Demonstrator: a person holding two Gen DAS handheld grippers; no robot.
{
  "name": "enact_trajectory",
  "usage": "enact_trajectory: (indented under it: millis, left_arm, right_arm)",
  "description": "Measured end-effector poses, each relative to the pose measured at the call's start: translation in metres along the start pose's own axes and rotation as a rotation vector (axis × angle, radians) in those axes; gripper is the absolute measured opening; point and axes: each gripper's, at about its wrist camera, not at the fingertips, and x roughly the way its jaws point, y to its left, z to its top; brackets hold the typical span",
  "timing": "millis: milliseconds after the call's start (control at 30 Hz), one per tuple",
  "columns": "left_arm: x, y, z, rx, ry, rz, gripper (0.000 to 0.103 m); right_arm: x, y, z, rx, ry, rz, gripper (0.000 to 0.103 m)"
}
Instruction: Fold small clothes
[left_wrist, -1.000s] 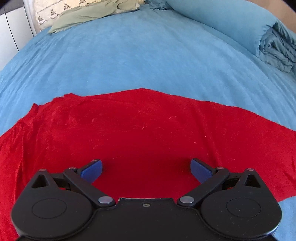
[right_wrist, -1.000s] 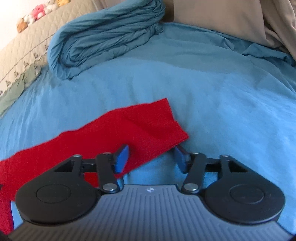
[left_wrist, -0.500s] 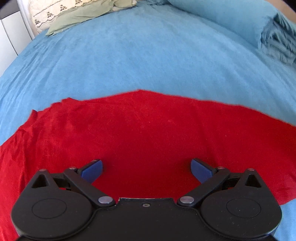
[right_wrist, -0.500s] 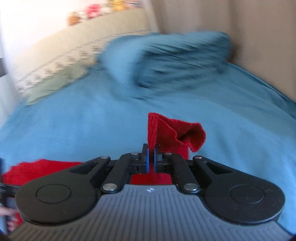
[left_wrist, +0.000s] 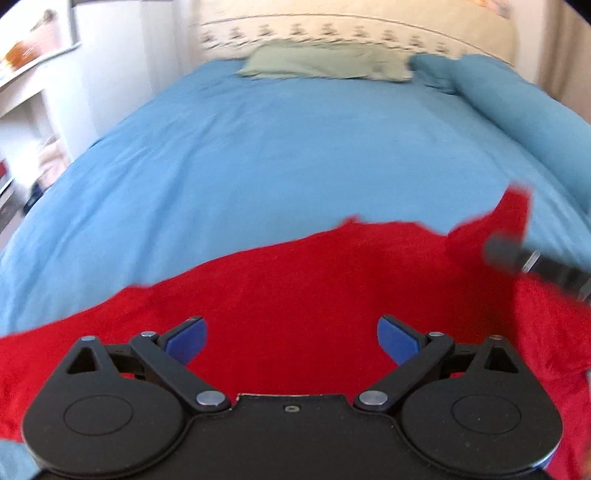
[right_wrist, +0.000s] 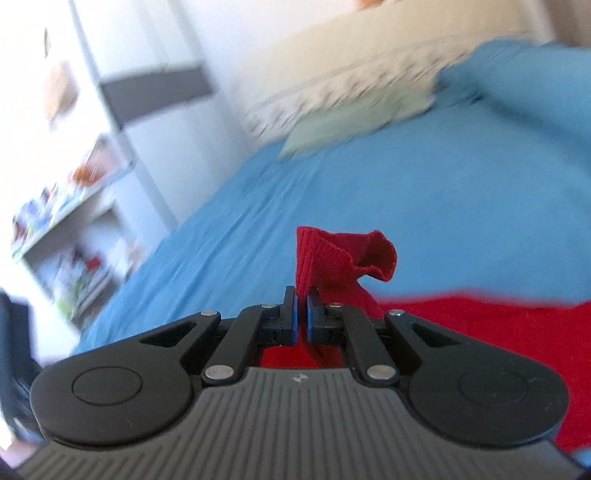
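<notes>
The right gripper (right_wrist: 301, 308) pinched a corner of the red cloth (left_wrist: 314, 280), seemingly lifted off the bed (left_wrist: 295, 155); the left gripper (left_wrist: 291, 336) stood wide apart above it.

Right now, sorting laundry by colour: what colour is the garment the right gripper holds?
Solid red garment, pinched by the right gripper; clearest in the right wrist view.

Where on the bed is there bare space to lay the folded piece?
Bare blue bedsheet runs from the red knit garment up to the pale green pillow, bordered rightward by the rolled blue duvet. The near edge is crowded by garment.
</notes>
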Motion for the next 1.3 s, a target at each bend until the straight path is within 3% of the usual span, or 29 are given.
enact_trajectory:
  millis: [167, 300, 467, 567, 633, 733, 833, 900, 967, 1033, 1067, 1200, 1267, 1300]
  left_arm:
    - [0.009, 0.045, -0.015, -0.045, 0.044, -0.003, 0.101]
    - [0.016, 0.054, -0.020, -0.070, 0.048, -0.032, 0.101]
    - [0.018, 0.046, -0.022, -0.086, 0.041, -0.082, 0.101]
    - [0.018, 0.038, -0.021, -0.088, 0.038, -0.118, 0.101]
    - [0.020, 0.034, -0.018, -0.088, 0.042, -0.153, 0.101]
    - [0.030, 0.024, -0.017, -0.078, 0.091, -0.271, 0.101]
    - [0.042, 0.006, -0.020, -0.045, 0.119, -0.333, 0.100]
    - [0.049, -0.004, -0.023, -0.024, 0.117, -0.333, 0.094]
    - [0.054, -0.011, -0.025, -0.020, 0.129, -0.341, 0.077]
    - [0.053, -0.015, -0.026, -0.004, 0.109, -0.331, 0.070]
    - [0.053, -0.017, -0.026, 0.007, 0.101, -0.327, 0.060]
    - [0.056, -0.021, -0.026, 0.031, 0.094, -0.293, 0.042]
    - [0.056, -0.021, -0.026, 0.039, 0.096, -0.281, 0.021]
    - [0.055, -0.020, -0.025, 0.043, 0.095, -0.272, 0.018]
  right_arm:
    - [0.059, 0.047, -0.063, -0.103, 0.149, 0.015, 0.020]
    - [0.072, 0.070, -0.094, -0.178, 0.173, -0.021, 0.020]
    - [0.069, 0.068, -0.122, -0.327, 0.178, -0.055, 0.024]
    - [0.064, 0.066, -0.121, -0.333, 0.187, -0.041, 0.044]
    - [0.053, 0.064, -0.118, -0.342, 0.180, -0.042, 0.075]
    - [0.027, 0.059, -0.117, -0.388, 0.144, -0.054, 0.094]
    - [0.001, 0.050, -0.120, -0.424, 0.123, -0.089, 0.102]
    - [-0.013, 0.042, -0.123, -0.422, 0.123, -0.098, 0.102]
    - [-0.025, 0.032, -0.125, -0.401, 0.123, -0.108, 0.102]
    - [-0.035, 0.023, -0.126, -0.368, 0.118, -0.115, 0.102]
    - [-0.038, 0.018, -0.126, -0.351, 0.117, -0.117, 0.102]
    - [-0.043, 0.003, -0.127, -0.289, 0.122, -0.119, 0.102]
    - [-0.043, -0.001, -0.127, -0.278, 0.121, -0.128, 0.102]
    - [-0.043, -0.002, -0.126, -0.274, 0.118, -0.129, 0.102]
